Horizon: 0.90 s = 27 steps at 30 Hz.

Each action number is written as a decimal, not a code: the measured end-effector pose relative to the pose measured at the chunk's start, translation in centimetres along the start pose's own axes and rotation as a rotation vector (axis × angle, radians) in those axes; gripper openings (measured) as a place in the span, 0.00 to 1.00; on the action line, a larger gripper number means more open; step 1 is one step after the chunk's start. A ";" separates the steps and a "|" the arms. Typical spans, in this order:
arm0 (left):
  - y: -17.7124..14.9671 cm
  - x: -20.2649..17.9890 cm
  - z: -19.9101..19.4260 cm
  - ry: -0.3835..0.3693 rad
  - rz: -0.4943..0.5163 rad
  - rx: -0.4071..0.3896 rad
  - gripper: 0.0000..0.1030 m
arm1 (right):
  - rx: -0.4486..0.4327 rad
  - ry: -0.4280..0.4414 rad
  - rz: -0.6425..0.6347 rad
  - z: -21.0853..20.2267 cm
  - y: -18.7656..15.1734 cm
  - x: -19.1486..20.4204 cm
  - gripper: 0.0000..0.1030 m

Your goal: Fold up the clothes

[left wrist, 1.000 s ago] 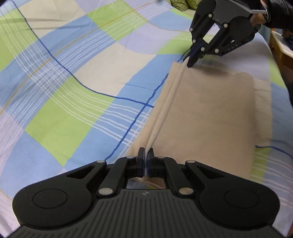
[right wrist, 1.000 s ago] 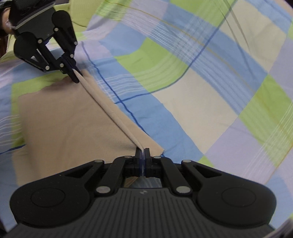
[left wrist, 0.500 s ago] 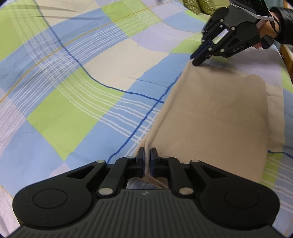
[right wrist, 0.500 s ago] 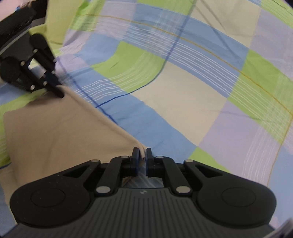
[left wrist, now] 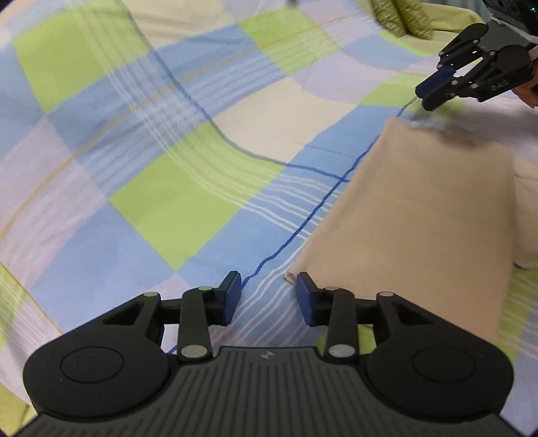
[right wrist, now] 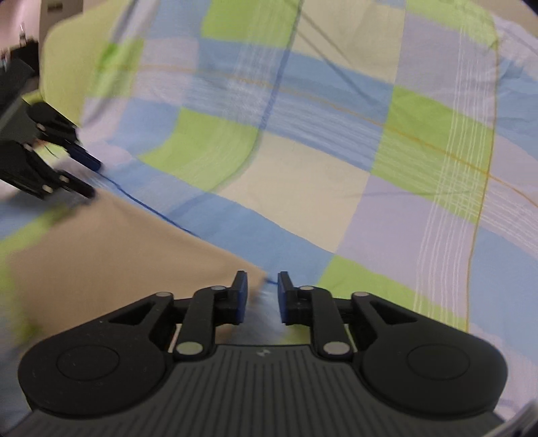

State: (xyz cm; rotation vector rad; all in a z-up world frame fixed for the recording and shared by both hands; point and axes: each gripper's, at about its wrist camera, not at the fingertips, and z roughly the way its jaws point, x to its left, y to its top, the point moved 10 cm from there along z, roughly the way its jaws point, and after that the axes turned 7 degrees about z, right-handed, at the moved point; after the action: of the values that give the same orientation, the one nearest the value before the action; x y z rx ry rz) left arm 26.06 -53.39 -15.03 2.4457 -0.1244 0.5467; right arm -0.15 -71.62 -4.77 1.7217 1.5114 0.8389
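Note:
A beige folded garment lies flat on the checked bedsheet. My left gripper is open and empty, its right finger just beside the garment's near corner. My right gripper is open above the garment's far corner. In the right wrist view the garment lies at the left. The right gripper is open at the garment's near corner, holding nothing. The left gripper shows open at the far corner.
The bed is covered with the blue, green, lilac and cream sheet. Green patterned pillows lie at the far edge. A lower layer of beige cloth sticks out at the garment's right side.
Both grippers have opened and let go of the garment's folded edge. The edge has dropped flat on the bed. Both grippers have pulled back slightly.

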 end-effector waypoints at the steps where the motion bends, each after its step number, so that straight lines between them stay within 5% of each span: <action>1: -0.3 -0.4 -0.5 0.009 0.025 -0.003 0.43 | -0.014 0.012 -0.002 -0.8 -0.2 1.2 0.17; 5: -1.5 -2.2 -2.1 0.014 0.074 -0.001 0.43 | -0.033 0.039 -0.086 -2.7 -1.8 6.8 0.16; 12: -3.3 -3.0 -4.9 0.005 -0.005 -0.036 0.44 | 0.048 0.104 -0.465 -1.2 -5.8 19.4 0.25; 23: -6.3 -2.7 -7.9 0.010 -0.079 -0.097 0.49 | 0.049 -0.098 -0.967 4.1 -6.9 26.9 0.25; 26: -6.7 -3.9 -7.6 0.019 -0.001 -0.087 0.52 | 0.046 -0.103 -0.981 4.6 -6.5 27.2 0.02; 27: -6.6 -4.6 -7.6 0.026 0.053 -0.085 0.54 | 0.044 -0.097 -0.974 4.5 -6.3 27.1 0.02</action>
State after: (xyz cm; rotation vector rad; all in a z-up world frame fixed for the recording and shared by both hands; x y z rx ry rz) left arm 20.61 -43.76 -15.17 2.3577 -0.1975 0.5846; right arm 3.27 -44.50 -11.73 0.8215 1.9972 0.1991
